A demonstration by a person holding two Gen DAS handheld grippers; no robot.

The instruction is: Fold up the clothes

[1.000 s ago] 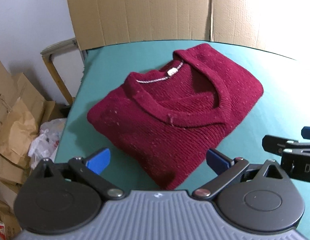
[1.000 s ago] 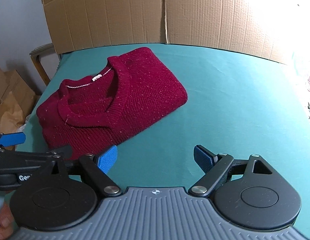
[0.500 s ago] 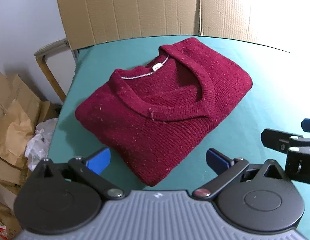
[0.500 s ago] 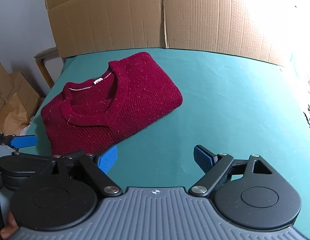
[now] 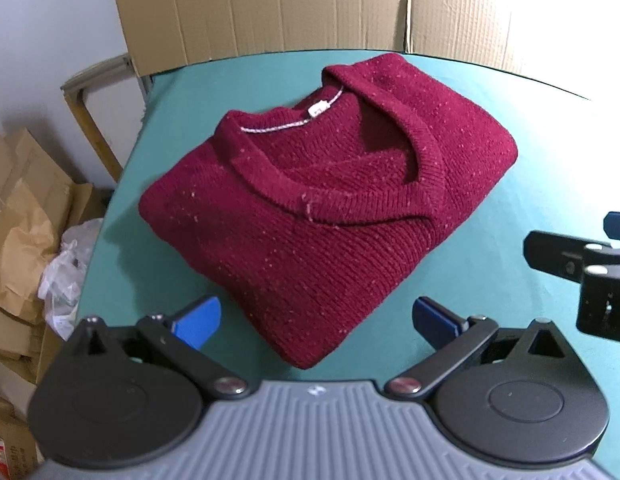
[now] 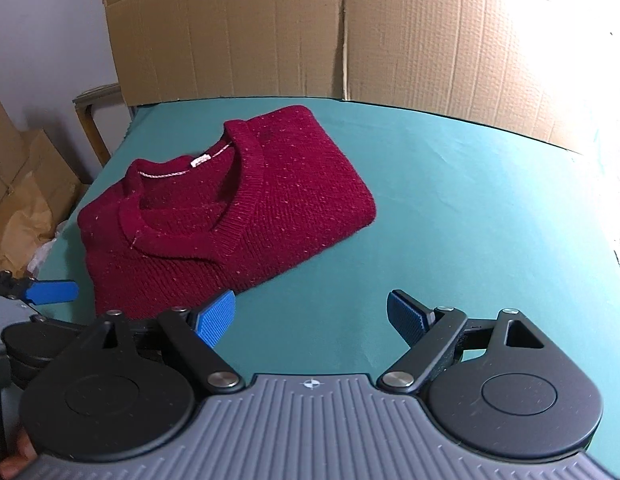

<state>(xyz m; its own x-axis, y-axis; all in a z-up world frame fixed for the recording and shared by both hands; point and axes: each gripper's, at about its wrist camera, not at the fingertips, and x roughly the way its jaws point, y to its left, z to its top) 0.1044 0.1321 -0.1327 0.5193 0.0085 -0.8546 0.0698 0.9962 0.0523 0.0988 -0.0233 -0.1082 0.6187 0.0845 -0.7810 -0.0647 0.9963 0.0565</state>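
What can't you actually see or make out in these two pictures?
- Sweater: sleeves and hem tucked under its own folds, both views.
- Label: print too small, both views.
- Right hand-held gripper: cut off by the left view's edge.
- Cardboard: glare washes out its right side.

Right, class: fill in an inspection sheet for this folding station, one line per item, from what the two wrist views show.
Surface: green table, flat, bare beside the garment.
Job's things: red sweater folded into a compact bundle, neckline up, lying on the table.
Clutter: nothing seen on the table.
Grippers: left hand-held gripper open, empty; right hand-held gripper open, empty; neither touches the sweater.
Cables: nothing seen.
Surroundings: cardboard sheets behind the table; paper bags on its left.
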